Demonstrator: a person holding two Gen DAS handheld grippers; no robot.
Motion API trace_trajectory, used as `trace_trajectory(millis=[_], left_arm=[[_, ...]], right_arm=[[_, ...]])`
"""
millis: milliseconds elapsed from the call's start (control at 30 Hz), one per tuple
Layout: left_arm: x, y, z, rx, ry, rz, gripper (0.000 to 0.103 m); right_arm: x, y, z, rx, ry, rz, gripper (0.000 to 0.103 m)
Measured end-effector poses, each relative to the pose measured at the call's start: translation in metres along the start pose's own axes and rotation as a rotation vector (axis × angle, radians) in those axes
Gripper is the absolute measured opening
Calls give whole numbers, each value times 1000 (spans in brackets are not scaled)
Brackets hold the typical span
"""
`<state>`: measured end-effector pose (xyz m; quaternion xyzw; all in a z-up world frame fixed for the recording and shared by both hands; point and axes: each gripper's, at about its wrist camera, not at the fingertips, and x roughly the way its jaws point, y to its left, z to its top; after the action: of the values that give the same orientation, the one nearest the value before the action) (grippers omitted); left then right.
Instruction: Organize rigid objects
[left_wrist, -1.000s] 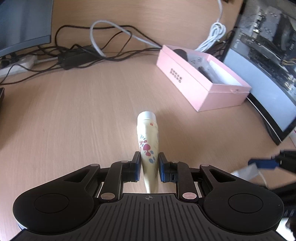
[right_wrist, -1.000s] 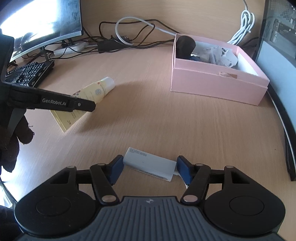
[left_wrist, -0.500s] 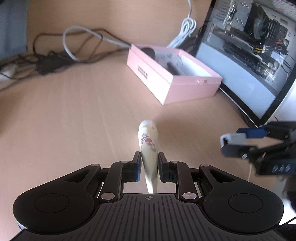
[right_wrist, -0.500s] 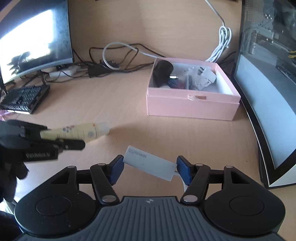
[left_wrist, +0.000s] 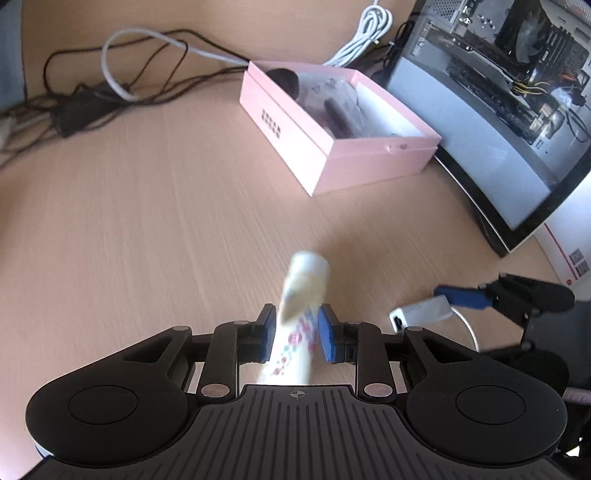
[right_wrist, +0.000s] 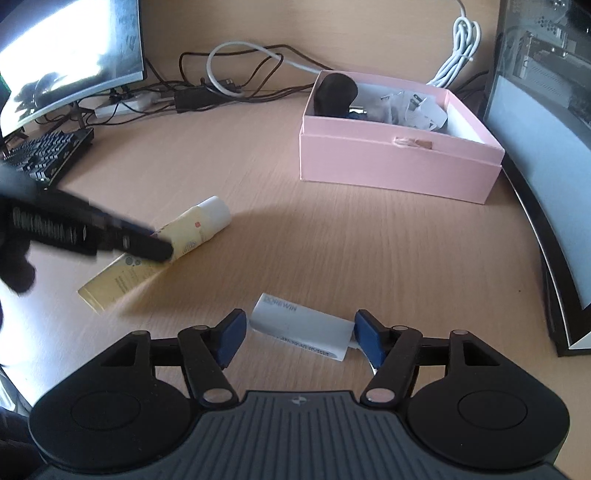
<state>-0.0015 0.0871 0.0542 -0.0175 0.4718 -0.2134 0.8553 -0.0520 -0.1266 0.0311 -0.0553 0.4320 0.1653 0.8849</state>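
A sunlit wooden desk, crowded along its back edge.

We see a pale wood desk (right_wrist: 332, 236) in strong daylight. At ten o'clock stand a curved monitor (right_wrist: 70, 55) and a black keyboard (right_wrist: 44, 155); at twelve, tangled dark cables (right_wrist: 236, 81) against a wood-toned wall (right_wrist: 332, 33); at one, a coiled white cord (right_wrist: 461, 48); at three, a glass-sided computer case (left_wrist: 517, 92).

- One yellow tube (right_wrist: 173, 243) with a white cap.
- One small white box (right_wrist: 301, 326) with printed lettering.
- One open pink box (right_wrist: 399, 162), holding several small items too jumbled to count.
- Two grippers: left gripper (left_wrist: 293, 334), right gripper (right_wrist: 301, 338).
- One keyboard (right_wrist: 44, 155).
- Two monitors (right_wrist: 70, 55) (right_wrist: 546, 155).
- One coiled white cable (right_wrist: 461, 48).
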Motion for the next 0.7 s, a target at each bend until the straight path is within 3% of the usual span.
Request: trace_trajectory(millis=[233, 433, 600, 700], left_arm=[[19, -8, 12, 52, 14, 41, 28], [-1, -9, 6, 42, -66, -65, 28], [5, -22, 1, 183, -31, -34, 28], [12, -25, -5, 205, -8, -38, 28]], right_arm=[[3, 6, -5, -9, -11, -11, 75], [4, 4, -7, 2, -18, -17, 82], [5, 3, -5, 6, -13, -22, 84], [5, 4, -4, 4, -12, -26, 85]])
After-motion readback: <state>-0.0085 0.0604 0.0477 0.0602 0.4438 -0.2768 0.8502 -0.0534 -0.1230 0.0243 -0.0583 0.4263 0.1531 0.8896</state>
